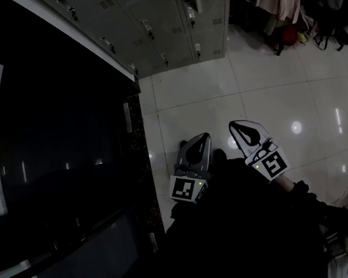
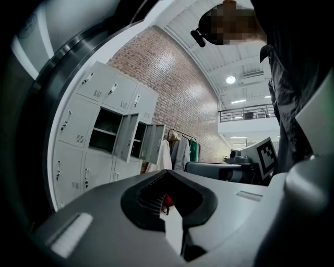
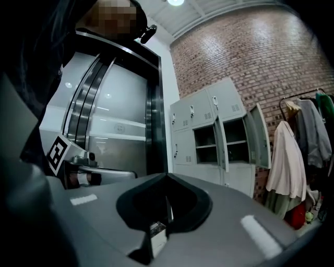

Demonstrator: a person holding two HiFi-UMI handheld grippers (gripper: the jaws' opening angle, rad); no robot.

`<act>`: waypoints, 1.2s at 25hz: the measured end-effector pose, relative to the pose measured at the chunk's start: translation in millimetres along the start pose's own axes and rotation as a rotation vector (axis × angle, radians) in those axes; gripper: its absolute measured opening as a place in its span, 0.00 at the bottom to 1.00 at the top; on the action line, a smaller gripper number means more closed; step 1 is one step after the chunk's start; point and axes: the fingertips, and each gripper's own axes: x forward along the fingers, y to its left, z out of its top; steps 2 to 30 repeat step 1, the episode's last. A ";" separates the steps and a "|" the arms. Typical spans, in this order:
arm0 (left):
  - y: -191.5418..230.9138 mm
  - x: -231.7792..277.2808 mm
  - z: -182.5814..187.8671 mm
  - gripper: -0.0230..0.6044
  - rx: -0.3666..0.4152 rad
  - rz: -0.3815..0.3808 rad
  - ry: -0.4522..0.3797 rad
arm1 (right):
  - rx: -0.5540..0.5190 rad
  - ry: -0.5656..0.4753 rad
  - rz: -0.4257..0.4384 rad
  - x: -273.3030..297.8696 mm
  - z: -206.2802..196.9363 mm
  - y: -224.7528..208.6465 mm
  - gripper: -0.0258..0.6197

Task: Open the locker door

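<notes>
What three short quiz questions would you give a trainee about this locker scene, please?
1. True or false: the left tongs are clamped on a locker handle.
2. In the right gripper view, how many locker doors stand open? A: none. B: two. C: five.
3. Fill in: beside the lockers, ____ hang on a rack.
Key: 1. False: the left tongs and the right tongs are both shut on nothing, above the floor. 2. B. 3. Clothes.
</notes>
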 end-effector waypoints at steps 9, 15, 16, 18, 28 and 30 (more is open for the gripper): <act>0.3 -2.1 3.5 0.06 -0.002 0.001 -0.030 | -0.002 -0.001 0.007 1.5 0.4 1.7 0.04; 0.3 -2.1 3.5 0.06 -0.002 0.001 -0.030 | -0.002 -0.001 0.007 1.5 0.4 1.7 0.04; 0.3 -2.1 3.5 0.06 -0.002 0.001 -0.030 | -0.002 -0.001 0.007 1.5 0.4 1.7 0.04; 0.3 -2.1 3.5 0.06 -0.002 0.001 -0.030 | -0.002 -0.001 0.007 1.5 0.4 1.7 0.04; 0.3 -2.1 3.5 0.06 -0.002 0.001 -0.030 | -0.002 -0.001 0.007 1.5 0.4 1.7 0.04; 0.3 -2.1 3.5 0.06 -0.002 0.001 -0.030 | -0.002 -0.001 0.007 1.5 0.4 1.7 0.04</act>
